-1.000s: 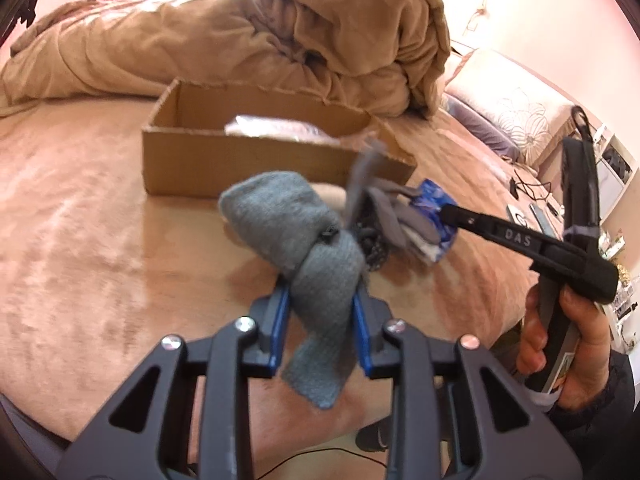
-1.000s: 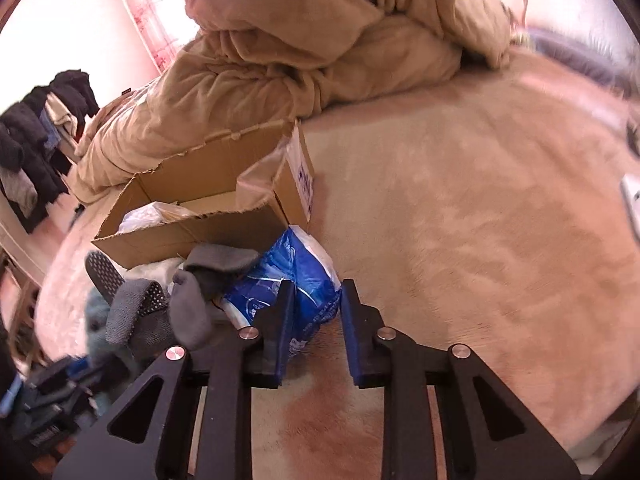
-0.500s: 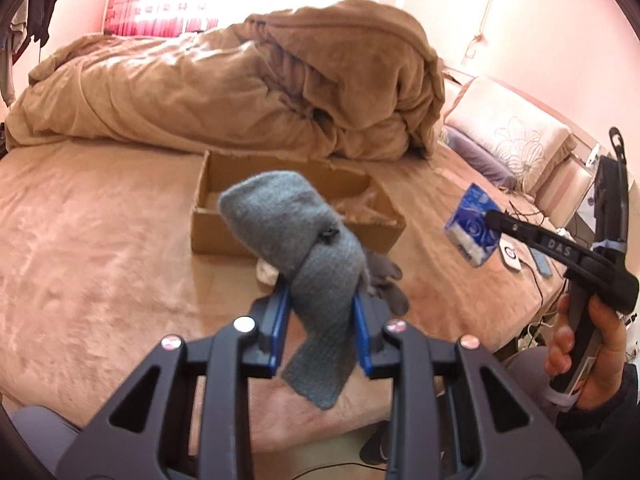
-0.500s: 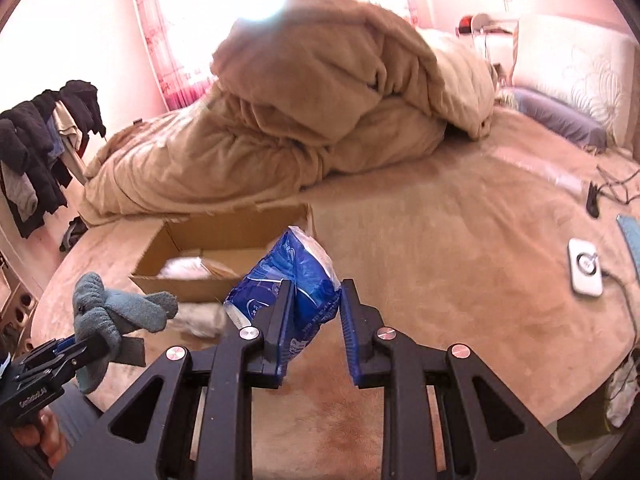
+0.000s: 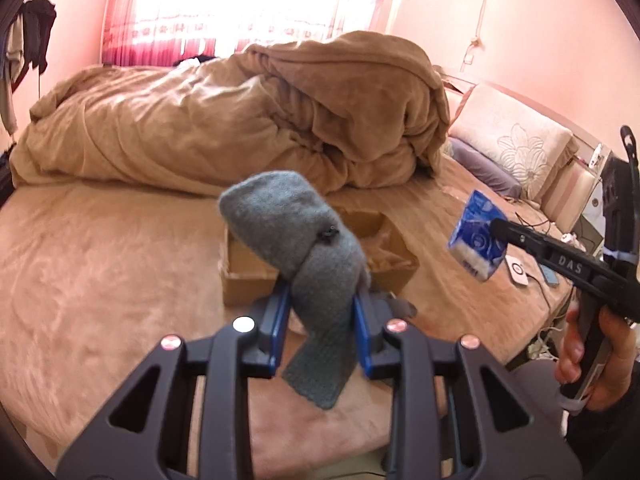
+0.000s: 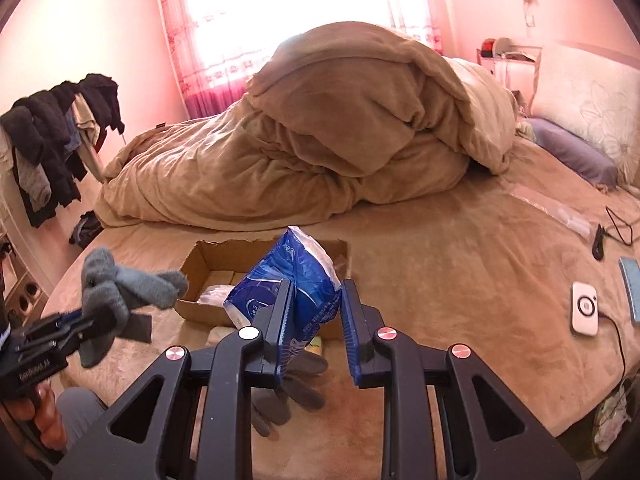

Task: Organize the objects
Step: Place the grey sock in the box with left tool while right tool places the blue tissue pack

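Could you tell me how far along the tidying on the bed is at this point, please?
Done: the cardboard box already holds a whitish bag. In hand: the left gripper is shut on a grey sock and the right gripper on a blue tissue pack, both in the air. Left: both still need boxing, and dark gloves lie on the bed before the box.

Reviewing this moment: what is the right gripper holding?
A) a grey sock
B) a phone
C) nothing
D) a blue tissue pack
D: the right gripper is shut on the blue tissue pack, held above the cardboard box.
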A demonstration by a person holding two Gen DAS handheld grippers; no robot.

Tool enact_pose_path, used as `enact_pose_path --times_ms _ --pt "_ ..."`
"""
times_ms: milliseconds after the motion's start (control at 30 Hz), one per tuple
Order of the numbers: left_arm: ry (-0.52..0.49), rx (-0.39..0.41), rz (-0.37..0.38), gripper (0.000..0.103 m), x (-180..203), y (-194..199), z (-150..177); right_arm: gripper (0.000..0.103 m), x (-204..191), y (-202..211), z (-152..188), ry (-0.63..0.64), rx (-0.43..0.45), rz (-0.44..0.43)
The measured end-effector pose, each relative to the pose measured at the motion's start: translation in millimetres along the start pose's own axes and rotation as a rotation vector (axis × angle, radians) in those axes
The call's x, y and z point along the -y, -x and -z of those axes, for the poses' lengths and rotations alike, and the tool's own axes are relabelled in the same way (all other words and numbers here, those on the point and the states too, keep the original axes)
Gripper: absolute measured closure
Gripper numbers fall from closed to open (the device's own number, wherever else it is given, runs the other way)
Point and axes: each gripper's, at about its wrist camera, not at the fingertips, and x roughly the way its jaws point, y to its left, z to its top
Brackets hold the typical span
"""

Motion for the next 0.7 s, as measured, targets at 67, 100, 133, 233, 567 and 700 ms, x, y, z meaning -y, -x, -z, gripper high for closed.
enact_pose_path --times_ms 67,100,133,233,567,700 --pt "-0.002 0.002 0.000 0.073 -4.0 -6.4 -8.7 0.078 -2.7 -3.3 -4.2 0.005 0.006 -0.008" --pt "-0.006 0.004 -0.008 0.073 -5.7 -12.0 -13.2 0.078 -3.7 -7.3 -7.5 0.004 0.006 -0.015" --pt "-0.006 0.003 -0.012 0.073 -6.9 -17.0 -16.1 0.078 -4.3 -11.0 -10.1 0.005 0.008 -0.018" --pt "-0.006 -0.010 -0.019 0.073 -10.9 -36.1 -21.3 0.078 -5.9 -24.6 -18.2 0.011 0.008 -0.032" --pt "-0.004 -0.101 -0.048 0.073 -21.2 -121.4 -29.8 0.078 -2.5 -101.6 -32.3 0.051 -0.050 -0.053" --pt "-0.016 -0.157 -0.060 0.073 -22.4 -153.5 -30.5 0.078 -3.9 -132.5 -31.4 0.062 -0.077 -0.061"
